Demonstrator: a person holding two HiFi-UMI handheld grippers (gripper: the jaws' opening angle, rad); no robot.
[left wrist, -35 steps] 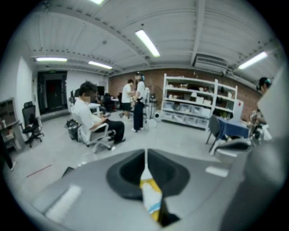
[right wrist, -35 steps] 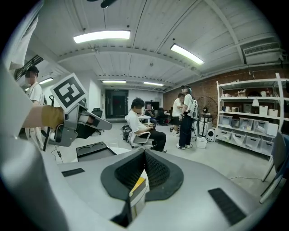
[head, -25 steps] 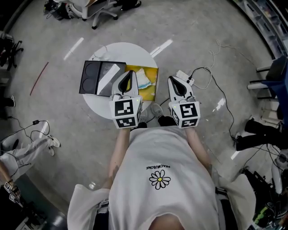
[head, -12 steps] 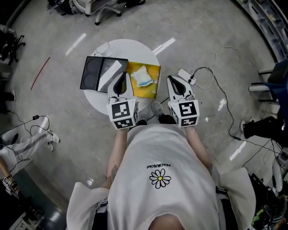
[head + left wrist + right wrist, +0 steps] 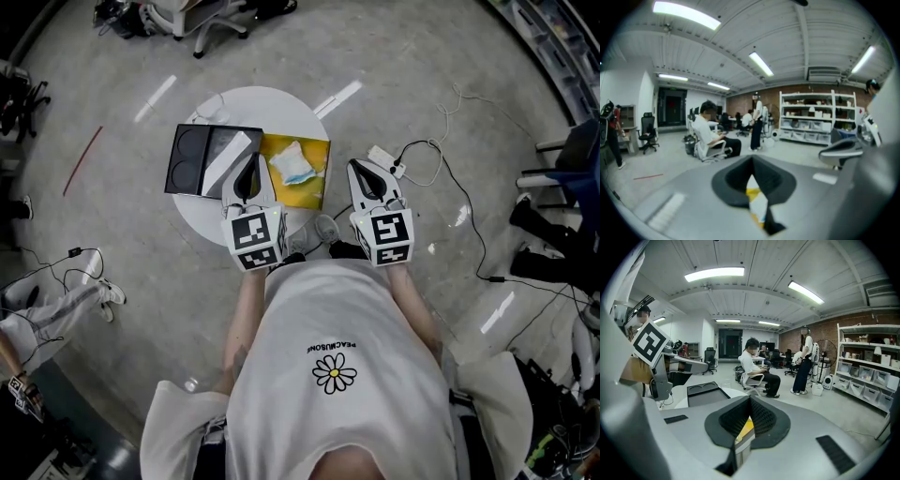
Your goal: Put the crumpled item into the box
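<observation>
Crumpled item point(image 5: 292, 161): white with a blue patch. It lies on a flat yellow surface point(image 5: 316, 185) at the right of the round white table point(image 5: 281, 103), just above the frame centre in the head view. A black tray point(image 5: 192, 159) with two round recesses sits just beside the yellow surface, to its left.

Finger state: in both gripper views my jaws meet at the tips and leave only a thin slit. Neither the left gripper point(image 5: 254, 159) nor the right gripper point(image 5: 361, 169) has hold of anything.

Governing relation: the item lies to the right of my left fingertips, just beside them and level with them in the frame. It lies to the left of my right fingertips and farther off, since that gripper hangs past the table's right edge. The left gripper is therefore the nearer. The wad shows no strong long axis. It is slightly longer from upper left to lower right.

Status: I cannot tell whether the yellow surface is a shallow box or a sheet. If it is the box, the item already rests in it. If the black tray is the box, the item lies outside it, with my left gripper between the two.
</observation>
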